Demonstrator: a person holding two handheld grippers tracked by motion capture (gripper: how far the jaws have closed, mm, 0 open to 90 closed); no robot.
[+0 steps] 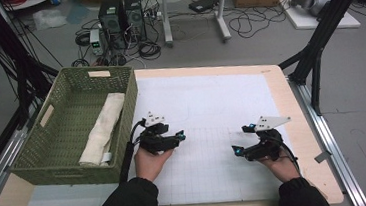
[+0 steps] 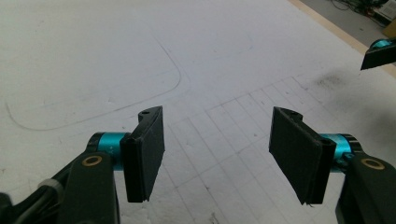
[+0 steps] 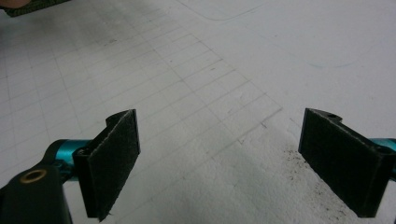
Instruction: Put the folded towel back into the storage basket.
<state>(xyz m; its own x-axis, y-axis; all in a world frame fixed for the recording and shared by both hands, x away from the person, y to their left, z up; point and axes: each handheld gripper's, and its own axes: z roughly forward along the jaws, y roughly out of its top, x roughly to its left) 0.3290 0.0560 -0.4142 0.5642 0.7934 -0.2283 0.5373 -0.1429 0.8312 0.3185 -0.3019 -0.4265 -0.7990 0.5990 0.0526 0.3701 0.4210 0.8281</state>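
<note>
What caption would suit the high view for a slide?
Two open grippers, left gripper and right gripper, over a white mat; folded cloth in green basket.

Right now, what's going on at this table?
A person holds a black two-jaw gripper in each hand over the white gridded mat. The left gripper and right gripper both hang open with nothing between their jaws. Nearest the left gripper, a folded cream cloth lies inside the green woven basket, untouched.
</note>
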